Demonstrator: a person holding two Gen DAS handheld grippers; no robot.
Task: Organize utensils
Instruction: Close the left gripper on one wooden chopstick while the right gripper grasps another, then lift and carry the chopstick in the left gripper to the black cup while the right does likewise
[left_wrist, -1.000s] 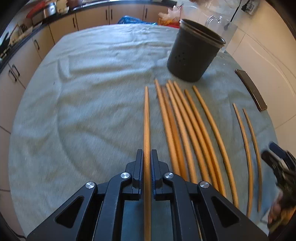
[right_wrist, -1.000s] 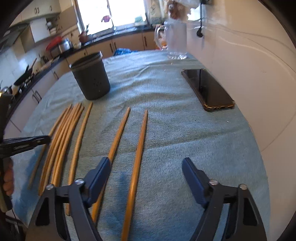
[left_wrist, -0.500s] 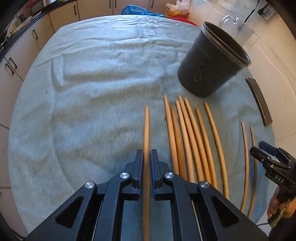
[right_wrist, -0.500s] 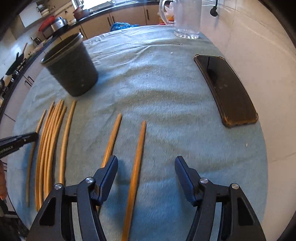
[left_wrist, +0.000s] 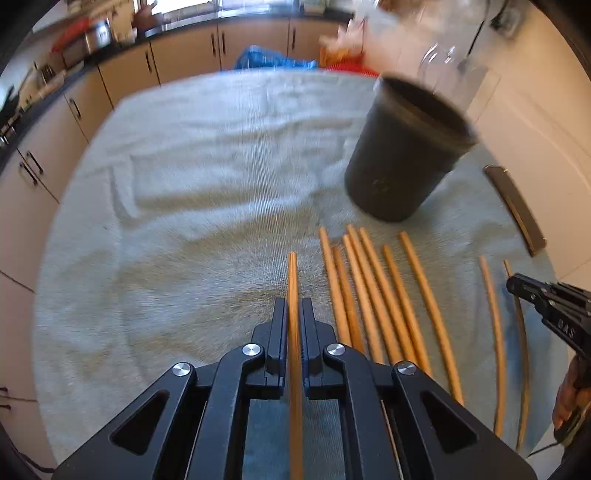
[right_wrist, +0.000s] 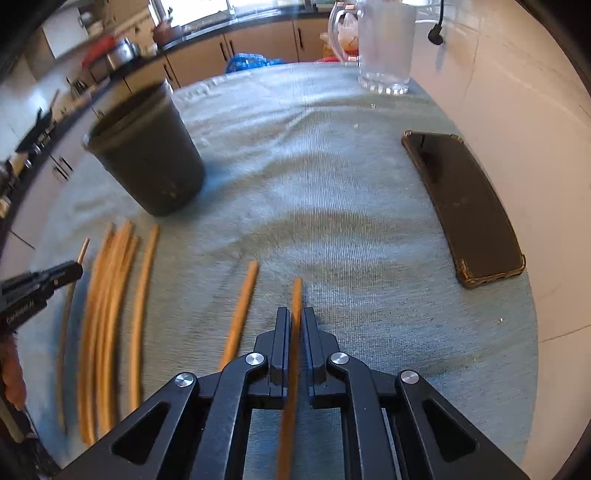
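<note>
My left gripper (left_wrist: 294, 308) is shut on a wooden chopstick (left_wrist: 293, 280) that juts forward over the grey cloth (left_wrist: 184, 184). To its right lie several more chopsticks (left_wrist: 373, 295) in a loose row, with a dark round holder (left_wrist: 402, 155) standing behind them. In the right wrist view my right gripper (right_wrist: 294, 317) is shut on another chopstick (right_wrist: 296, 295). One single chopstick (right_wrist: 242, 314) lies just left of it, and the row of chopsticks (right_wrist: 110, 295) lies further left below the dark holder (right_wrist: 147, 155). Each gripper shows at the edge of the other's view.
A black phone (right_wrist: 465, 206) lies on the cloth at the right, near the white wall. A clear glass jug (right_wrist: 384, 44) stands at the far edge. Kitchen cabinets (left_wrist: 184, 55) run behind and to the left of the table.
My right gripper's jaws have come together onto the rightmost chopstick, which earlier lay between the open fingers. The left gripper kept its chopstick and moved a little toward the holder.
</note>
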